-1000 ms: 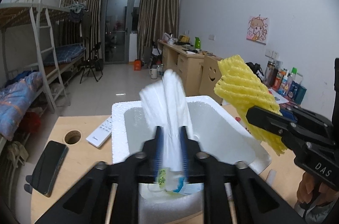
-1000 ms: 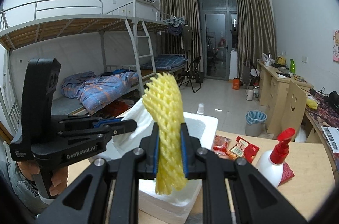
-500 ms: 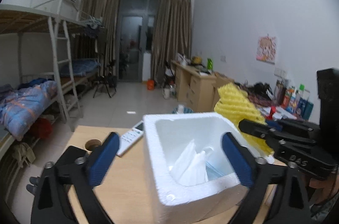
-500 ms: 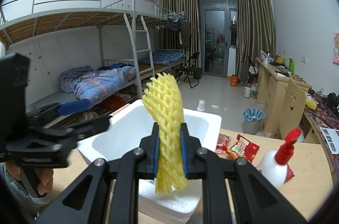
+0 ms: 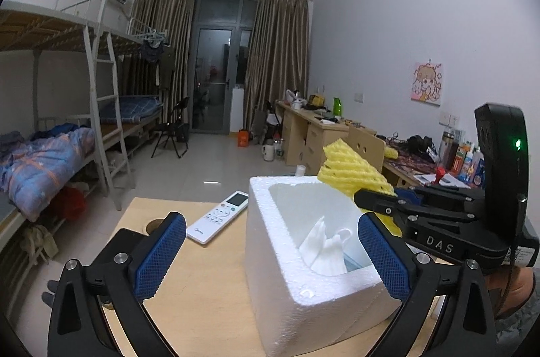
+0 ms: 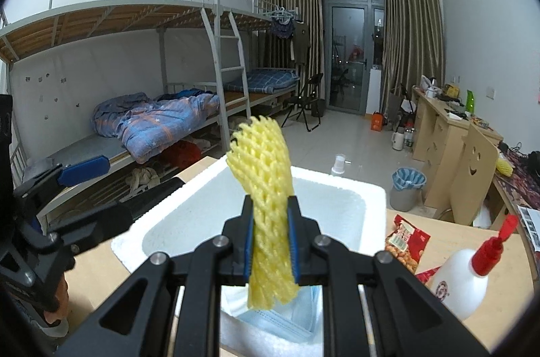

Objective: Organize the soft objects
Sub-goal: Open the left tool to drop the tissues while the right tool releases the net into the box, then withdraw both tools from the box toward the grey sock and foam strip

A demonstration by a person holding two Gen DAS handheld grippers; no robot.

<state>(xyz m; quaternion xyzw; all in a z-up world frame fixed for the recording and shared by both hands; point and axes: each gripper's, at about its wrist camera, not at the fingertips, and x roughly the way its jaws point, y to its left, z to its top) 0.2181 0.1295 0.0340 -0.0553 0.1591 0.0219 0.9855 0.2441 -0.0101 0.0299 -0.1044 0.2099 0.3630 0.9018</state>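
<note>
A white styrofoam box (image 5: pixel 303 293) stands on the wooden table; it also shows in the right wrist view (image 6: pixel 337 188). A white soft plastic bag (image 5: pixel 325 249) lies inside it. My left gripper (image 5: pixel 270 259) is open and empty, its blue pads wide apart on either side of the box's near corner. My right gripper (image 6: pixel 271 244) is shut on a yellow foam fruit net (image 6: pixel 266 188) and holds it upright over the box's opening. The net also shows in the left wrist view (image 5: pixel 351 171) above the box's far rim.
A white remote control (image 5: pixel 219 217) lies on the table left of the box, near a round cable hole (image 5: pixel 153 225). A red snack packet (image 6: pixel 406 239) and a white squeeze bottle with a red nozzle (image 6: pixel 465 276) lie right of the box.
My left gripper opened and let the white bag drop into the box, then drew back. My right gripper keeps the yellow net and has moved over the box.
</note>
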